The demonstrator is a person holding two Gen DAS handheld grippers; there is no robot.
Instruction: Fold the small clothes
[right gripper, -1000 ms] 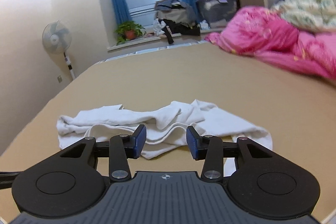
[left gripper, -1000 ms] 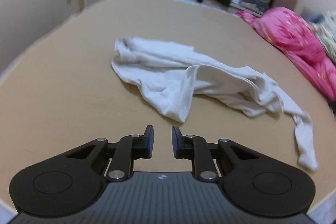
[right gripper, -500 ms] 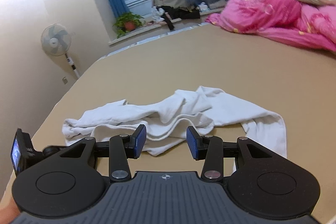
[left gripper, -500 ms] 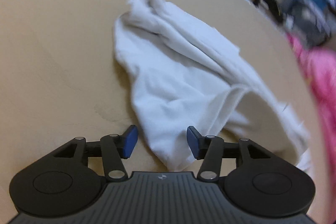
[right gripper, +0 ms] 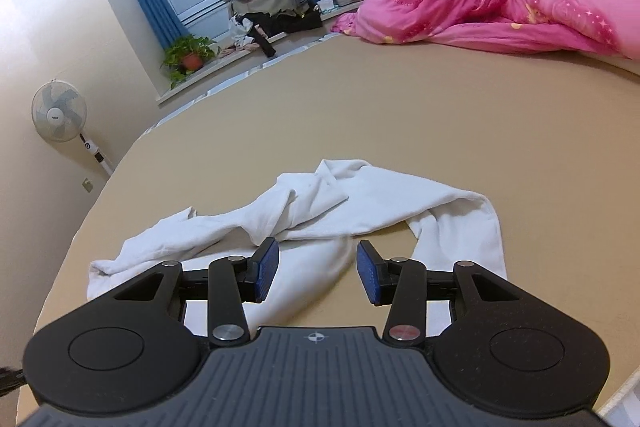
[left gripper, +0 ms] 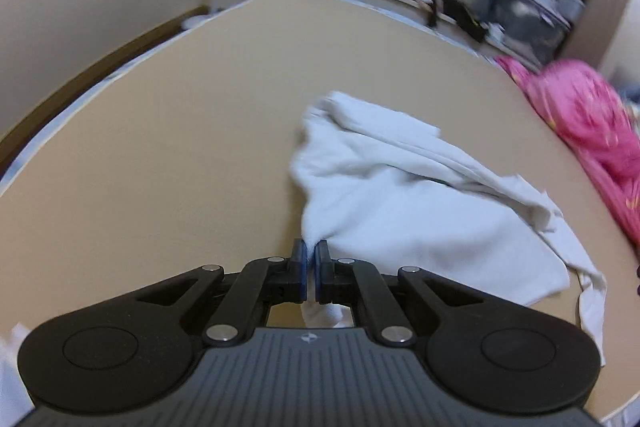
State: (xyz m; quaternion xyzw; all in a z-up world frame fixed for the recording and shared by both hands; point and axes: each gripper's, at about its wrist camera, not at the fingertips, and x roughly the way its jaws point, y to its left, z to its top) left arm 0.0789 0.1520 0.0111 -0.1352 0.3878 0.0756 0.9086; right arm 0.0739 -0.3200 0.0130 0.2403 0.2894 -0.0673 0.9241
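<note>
A broad tan bed surface point(right gripper: 400, 115) fills the middle of both views, smooth and flat, with a pale edge running along its far side. A crumpled white garment point(right gripper: 320, 207) lies on it in the lower centre of the right wrist view, spread from lower left toward the right, one long part bending down at the right. In the left wrist view the same garment point(left gripper: 400, 207) sits right of centre. A rumpled pink quilt point(right gripper: 500, 3) lies on the surface at upper right.
</note>
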